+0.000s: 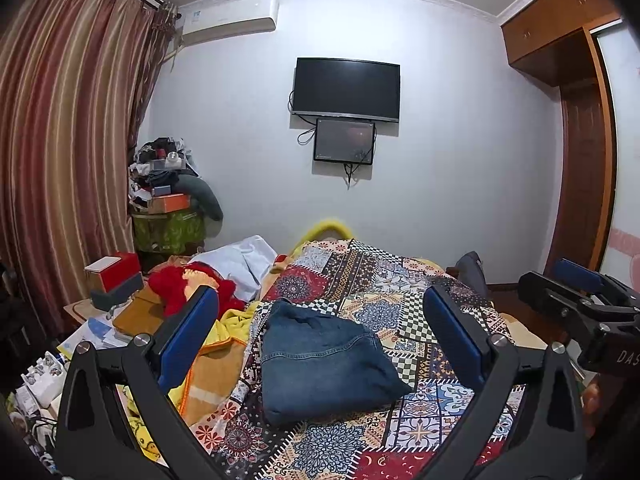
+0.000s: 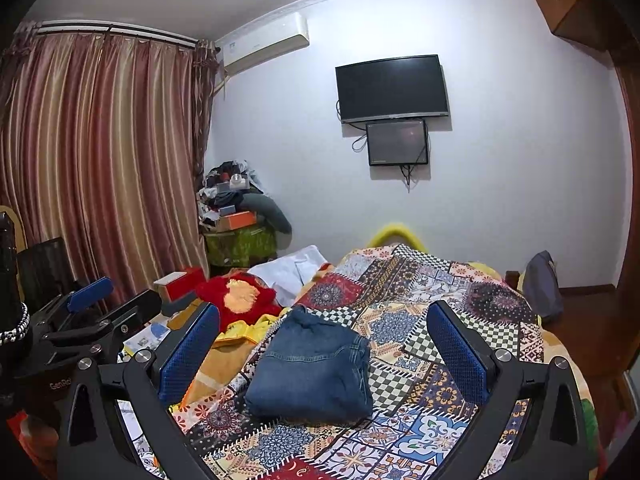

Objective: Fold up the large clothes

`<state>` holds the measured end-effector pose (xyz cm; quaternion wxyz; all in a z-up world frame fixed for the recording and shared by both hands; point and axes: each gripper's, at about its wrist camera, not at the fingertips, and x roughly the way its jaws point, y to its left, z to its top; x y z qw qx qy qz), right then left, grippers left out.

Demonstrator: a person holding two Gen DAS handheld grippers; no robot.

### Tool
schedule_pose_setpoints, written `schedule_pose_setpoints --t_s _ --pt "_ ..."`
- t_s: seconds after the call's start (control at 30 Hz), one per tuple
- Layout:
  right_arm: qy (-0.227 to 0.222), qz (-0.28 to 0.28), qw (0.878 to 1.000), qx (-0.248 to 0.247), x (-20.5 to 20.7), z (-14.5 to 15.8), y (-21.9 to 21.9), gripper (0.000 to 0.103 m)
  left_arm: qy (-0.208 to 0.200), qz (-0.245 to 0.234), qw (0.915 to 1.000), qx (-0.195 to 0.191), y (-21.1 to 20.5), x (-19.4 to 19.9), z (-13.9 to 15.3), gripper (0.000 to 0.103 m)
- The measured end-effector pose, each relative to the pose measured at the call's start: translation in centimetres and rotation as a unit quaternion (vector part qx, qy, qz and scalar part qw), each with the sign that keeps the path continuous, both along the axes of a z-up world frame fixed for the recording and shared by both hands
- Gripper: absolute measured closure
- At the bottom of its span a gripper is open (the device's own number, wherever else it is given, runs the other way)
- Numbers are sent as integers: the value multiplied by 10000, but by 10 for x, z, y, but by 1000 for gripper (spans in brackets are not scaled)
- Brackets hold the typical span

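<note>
A pair of blue jeans (image 1: 324,360) lies folded into a compact bundle on the patterned patchwork bedspread (image 1: 404,292). It also shows in the right wrist view (image 2: 312,372). My left gripper (image 1: 320,308) is open and empty, held above and in front of the jeans, apart from them. My right gripper (image 2: 322,320) is open and empty too, likewise held back from the jeans. The right gripper shows at the right edge of the left wrist view (image 1: 576,296). The left gripper shows at the left edge of the right wrist view (image 2: 100,304).
A red garment (image 1: 188,284) and yellow and orange bedding (image 1: 216,344) lie left of the jeans. A cluttered side table with boxes (image 1: 116,280) stands by the striped curtains (image 1: 64,140). A TV (image 1: 346,88) hangs on the far wall. A wooden wardrobe (image 1: 580,152) is on the right.
</note>
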<state>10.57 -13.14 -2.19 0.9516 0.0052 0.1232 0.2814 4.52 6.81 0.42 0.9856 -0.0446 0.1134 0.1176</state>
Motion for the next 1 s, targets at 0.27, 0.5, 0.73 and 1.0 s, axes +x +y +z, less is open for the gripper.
schedule_pose_setpoints --t_s 0.27,0.5,0.73,1.0 --pt "17 7 10000 8 1 -1 0 0 20 -34 10000 -8 -1 2 -1 0" --pt "40 16 10000 5 1 -1 -1 0 24 -49 10000 -19 -3 3 -2 0" --pt "53 9 10000 8 1 -2 1 0 53 -125 9999 -61 -3 5 -3 0" --pt "51 13 10000 7 2 -2 0 0 99 -175 9997 -142 -3 7 -5 0"
